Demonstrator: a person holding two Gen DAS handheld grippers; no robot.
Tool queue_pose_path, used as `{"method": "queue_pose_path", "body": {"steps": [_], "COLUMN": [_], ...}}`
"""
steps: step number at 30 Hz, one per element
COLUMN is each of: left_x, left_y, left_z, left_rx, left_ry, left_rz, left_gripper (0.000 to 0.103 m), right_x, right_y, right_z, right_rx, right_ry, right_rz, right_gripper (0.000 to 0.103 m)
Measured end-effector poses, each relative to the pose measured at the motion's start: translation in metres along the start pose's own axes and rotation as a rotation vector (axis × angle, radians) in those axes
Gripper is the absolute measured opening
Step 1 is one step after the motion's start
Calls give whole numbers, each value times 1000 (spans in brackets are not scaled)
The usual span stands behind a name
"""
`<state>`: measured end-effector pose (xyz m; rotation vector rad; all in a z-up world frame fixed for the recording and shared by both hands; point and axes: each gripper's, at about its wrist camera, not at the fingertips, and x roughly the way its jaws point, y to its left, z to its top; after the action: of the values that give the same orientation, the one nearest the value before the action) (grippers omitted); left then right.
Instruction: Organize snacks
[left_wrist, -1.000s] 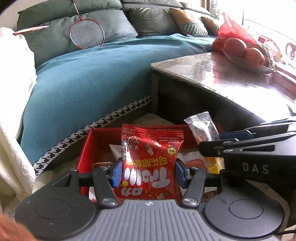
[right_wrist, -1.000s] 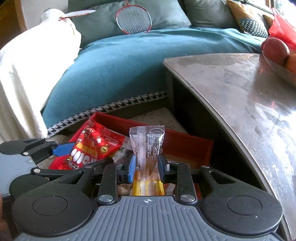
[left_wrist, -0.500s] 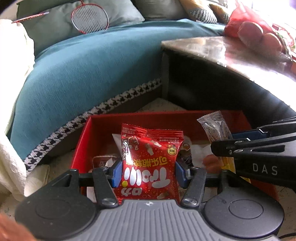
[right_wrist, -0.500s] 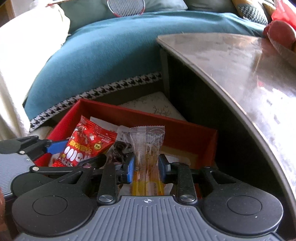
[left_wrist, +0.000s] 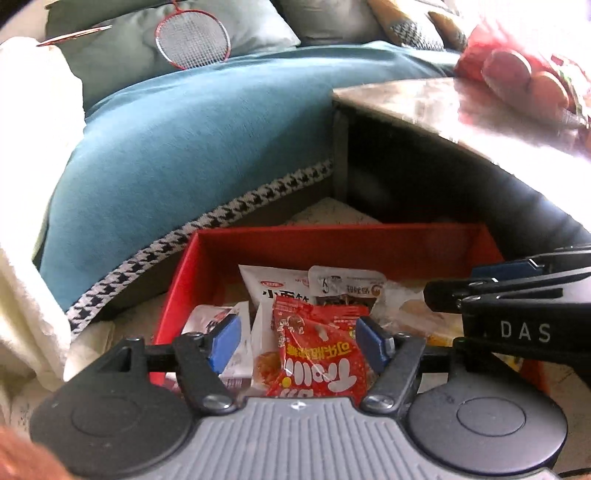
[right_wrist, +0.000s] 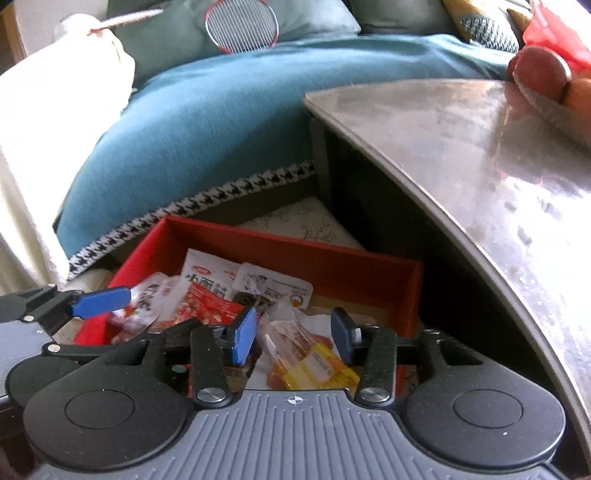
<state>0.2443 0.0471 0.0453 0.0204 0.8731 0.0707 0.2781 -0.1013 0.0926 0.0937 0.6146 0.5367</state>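
Both claws wide over the red box (left_wrist: 369, 243): your left claw (left_wrist: 299, 341) w/ red pack (left_wrist: 319, 358) at 6 o'clock, right claw (right_wrist: 293, 334) above yellow pack (right_wrist: 314, 365).

We read "DAS" in pale capitals on the black body of the right gripper (left_wrist: 524, 325), where it reaches in at the right edge of the left wrist view. The red snack packet (left_wrist: 319, 354) between the left gripper's (left_wrist: 297, 341) open fingers carries large white Chinese characters and smaller yellow ones, all seen upside down. In the red box (left_wrist: 332, 240), near its far wall, a white packet (left_wrist: 275, 288) shows the dark characters "小面筋" under a small red logo too blurred for us to read.
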Motion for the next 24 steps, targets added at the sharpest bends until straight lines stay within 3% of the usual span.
{"method": "queue_pose_path", "body": {"steps": [11, 24], "left_x": [-38, -93], "left_y": [6, 21], "left_z": [-15, -59], "left_rx": [-14, -121], "left_ry": [-27, -46], "left_rz": [20, 48], "left_gripper": [70, 71], "right_x": [-46, -93], "right_y": [-1, 19], "right_z": [-24, -74], "right_rx": [56, 55], "right_ry": [-19, -62], "right_rz": [17, -17], "right_gripper": [65, 74]}}
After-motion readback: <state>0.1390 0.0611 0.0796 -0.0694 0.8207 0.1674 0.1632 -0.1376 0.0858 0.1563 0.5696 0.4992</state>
